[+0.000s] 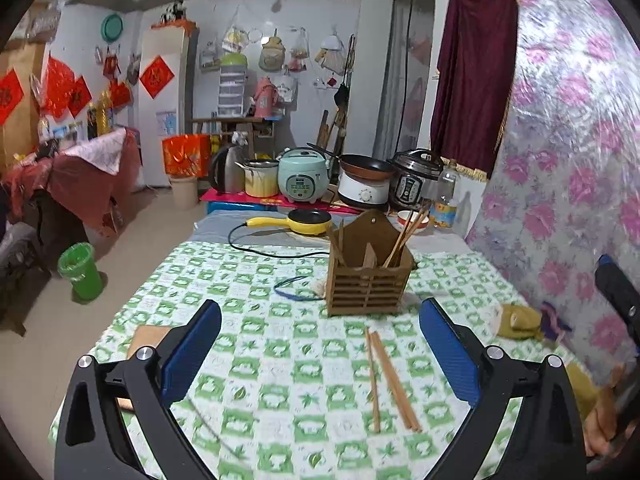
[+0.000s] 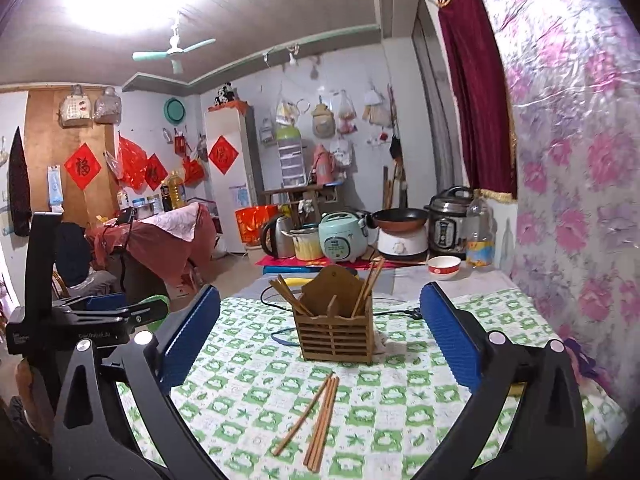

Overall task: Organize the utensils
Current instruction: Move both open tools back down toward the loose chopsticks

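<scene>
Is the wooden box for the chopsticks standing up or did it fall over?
Standing up. The wooden holder sits flat on the tablecloth, with chopsticks poking out its top.

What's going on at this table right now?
A person holds a tool in each hand over the green-checked tablecloth. Both the left tool and the right tool are open and empty. A few loose wooden chopsticks lie on the cloth in front of the slatted wooden utensil holder, which already has chopsticks standing in it.
</scene>
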### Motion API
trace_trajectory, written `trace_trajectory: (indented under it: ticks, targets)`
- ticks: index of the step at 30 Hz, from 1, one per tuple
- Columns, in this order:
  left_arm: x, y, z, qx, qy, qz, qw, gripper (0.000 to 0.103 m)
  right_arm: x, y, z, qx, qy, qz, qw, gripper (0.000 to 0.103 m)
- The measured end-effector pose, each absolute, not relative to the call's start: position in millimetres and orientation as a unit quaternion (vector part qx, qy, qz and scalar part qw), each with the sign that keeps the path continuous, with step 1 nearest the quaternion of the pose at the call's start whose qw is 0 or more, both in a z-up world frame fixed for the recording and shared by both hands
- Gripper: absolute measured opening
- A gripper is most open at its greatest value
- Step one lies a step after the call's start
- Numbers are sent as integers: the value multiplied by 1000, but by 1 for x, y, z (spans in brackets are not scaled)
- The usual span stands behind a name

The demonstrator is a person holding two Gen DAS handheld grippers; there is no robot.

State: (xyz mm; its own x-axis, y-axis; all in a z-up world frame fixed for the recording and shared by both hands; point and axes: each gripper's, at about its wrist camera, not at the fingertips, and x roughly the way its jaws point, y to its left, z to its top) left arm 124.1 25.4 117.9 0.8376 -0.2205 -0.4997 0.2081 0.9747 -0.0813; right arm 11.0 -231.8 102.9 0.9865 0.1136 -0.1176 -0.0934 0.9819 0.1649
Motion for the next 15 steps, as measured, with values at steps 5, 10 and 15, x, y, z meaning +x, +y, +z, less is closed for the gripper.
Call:
trace_trajectory:
  ticks: [5, 10, 15]
  targets:
    - [95, 12, 77, 18, 266, -100, 959, 97, -15, -232, 71, 77, 75, 38, 993, 97]
    - [100, -2, 24, 48, 325, -111, 938, 97, -5, -239, 31, 68, 122, 20, 990, 97]
    - [113, -11, -13, 83, 359, -104, 924, 97, 23, -252, -4, 82, 183, 13, 980, 97]
